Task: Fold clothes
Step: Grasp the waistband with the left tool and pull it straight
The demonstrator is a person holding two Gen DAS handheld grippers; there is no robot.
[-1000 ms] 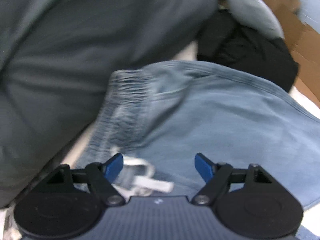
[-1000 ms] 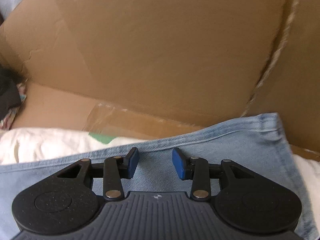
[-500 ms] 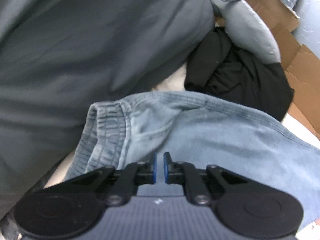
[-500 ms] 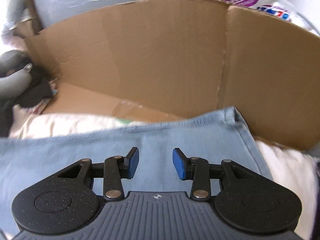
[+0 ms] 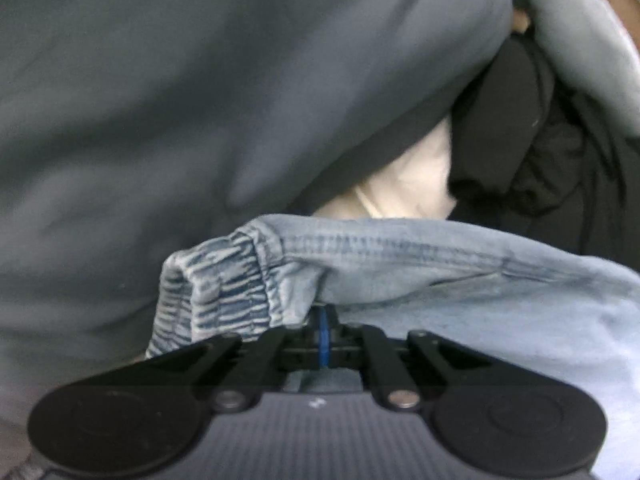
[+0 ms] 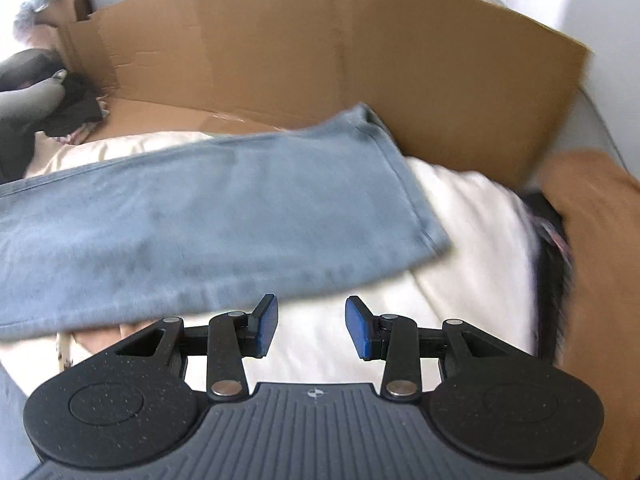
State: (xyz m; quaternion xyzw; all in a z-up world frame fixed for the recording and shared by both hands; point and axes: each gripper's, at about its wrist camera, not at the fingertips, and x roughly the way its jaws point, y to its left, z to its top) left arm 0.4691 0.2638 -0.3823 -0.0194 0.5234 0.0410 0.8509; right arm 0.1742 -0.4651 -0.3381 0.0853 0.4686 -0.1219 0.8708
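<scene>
Where left gripper [image 5: 324, 330] clamps: jeans [image 5: 400, 264] waistband directly ahead

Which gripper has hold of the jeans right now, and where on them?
The left gripper is shut on the jeans at the elastic waistband. The right gripper is open and holds nothing.

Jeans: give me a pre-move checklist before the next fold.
1. Left gripper shut at the waistband of the jeans, having just closed: ok; cloth actually pinched: cannot tell.
2. Right gripper open, nothing between its pads: ok.
3. Leg hem lying flat on the white bedding: ok.
4. Right gripper on the hem: not ok, it is short of the cloth.
5. Cardboard box clear of the hem: not ok, the far corner meets it.
</scene>
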